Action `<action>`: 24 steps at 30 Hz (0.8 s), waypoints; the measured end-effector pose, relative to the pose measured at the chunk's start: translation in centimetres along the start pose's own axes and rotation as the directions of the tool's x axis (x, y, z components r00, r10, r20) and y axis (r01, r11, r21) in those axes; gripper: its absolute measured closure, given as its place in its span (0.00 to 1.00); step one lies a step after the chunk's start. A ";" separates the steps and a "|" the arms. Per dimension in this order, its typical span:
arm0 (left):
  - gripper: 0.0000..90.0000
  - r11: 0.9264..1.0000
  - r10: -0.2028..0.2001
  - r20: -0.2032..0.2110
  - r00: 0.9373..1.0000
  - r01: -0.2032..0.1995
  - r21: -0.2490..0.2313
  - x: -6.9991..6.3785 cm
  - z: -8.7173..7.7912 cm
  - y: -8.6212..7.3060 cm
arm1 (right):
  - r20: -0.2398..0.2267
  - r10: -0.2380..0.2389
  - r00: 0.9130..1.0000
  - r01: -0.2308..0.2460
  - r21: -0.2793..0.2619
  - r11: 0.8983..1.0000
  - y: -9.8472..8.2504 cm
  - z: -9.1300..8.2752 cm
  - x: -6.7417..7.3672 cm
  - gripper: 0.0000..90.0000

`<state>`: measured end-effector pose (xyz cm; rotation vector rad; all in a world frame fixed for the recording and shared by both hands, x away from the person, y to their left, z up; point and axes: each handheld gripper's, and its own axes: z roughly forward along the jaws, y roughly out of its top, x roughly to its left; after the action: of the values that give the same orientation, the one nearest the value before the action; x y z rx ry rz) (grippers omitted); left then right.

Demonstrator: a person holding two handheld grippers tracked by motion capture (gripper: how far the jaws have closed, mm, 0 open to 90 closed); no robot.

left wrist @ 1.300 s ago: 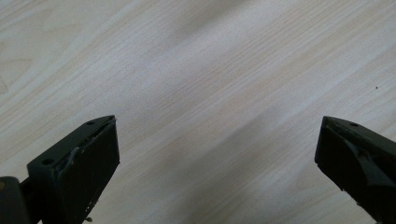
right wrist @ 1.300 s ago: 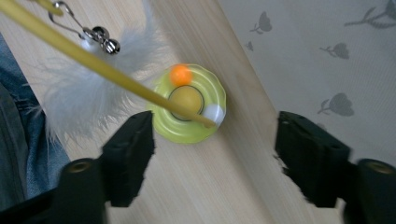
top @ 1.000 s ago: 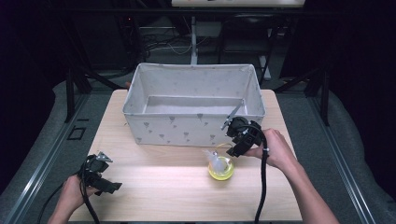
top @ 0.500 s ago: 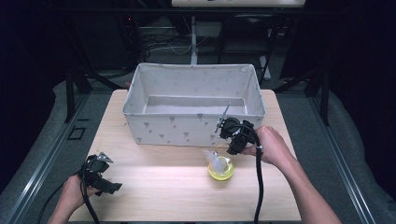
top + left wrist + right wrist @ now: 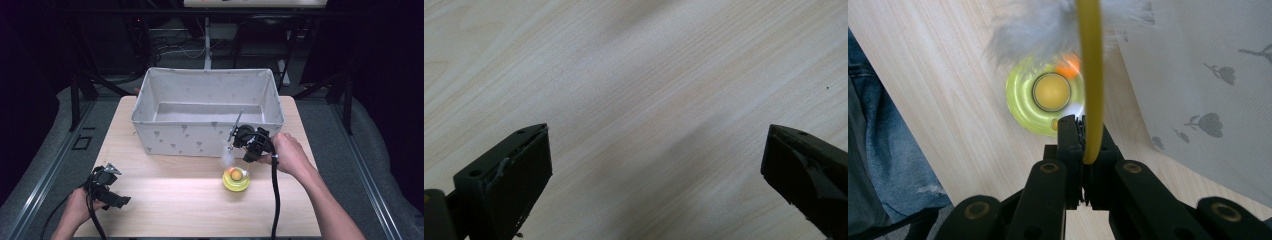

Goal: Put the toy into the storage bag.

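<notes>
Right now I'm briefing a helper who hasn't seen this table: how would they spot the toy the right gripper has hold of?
Start at the grey fabric bin on the wooden table. In front of its right corner sits a round yellow-green base. Rising from it is a thin yellow stick with a grey feather tuft, pinched by the right gripper.

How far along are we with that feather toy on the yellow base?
Grasp looks done: the right gripper has just closed on the toy's yellow stem. The yellow base sits on the table before the empty fabric bin. Probably left: lifting it in.
</notes>
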<state>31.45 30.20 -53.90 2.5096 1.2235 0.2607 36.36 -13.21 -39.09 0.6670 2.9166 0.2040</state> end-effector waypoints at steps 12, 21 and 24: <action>0.00 1.000 0.004 0.002 1.000 -0.004 0.007 -0.1 0.1 0.0 | -0.012 -0.014 1.000 0.014 0.007 1.000 0.4 -0.4 0.2 0.98; 0.00 1.000 0.007 0.002 1.000 -0.007 0.009 -0.1 0.2 0.1 | -0.020 -0.002 1.000 0.002 0.002 1.000 0.3 -1.5 -0.1 0.98; 0.00 1.000 0.008 0.001 1.000 -0.008 0.009 -0.1 0.2 0.1 | -0.020 -0.007 1.000 0.007 0.006 1.000 0.5 -1.9 -0.2 0.98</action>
<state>31.49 30.04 -54.04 2.5220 1.2173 0.2571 36.39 -13.06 -37.18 0.6597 2.9388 0.2019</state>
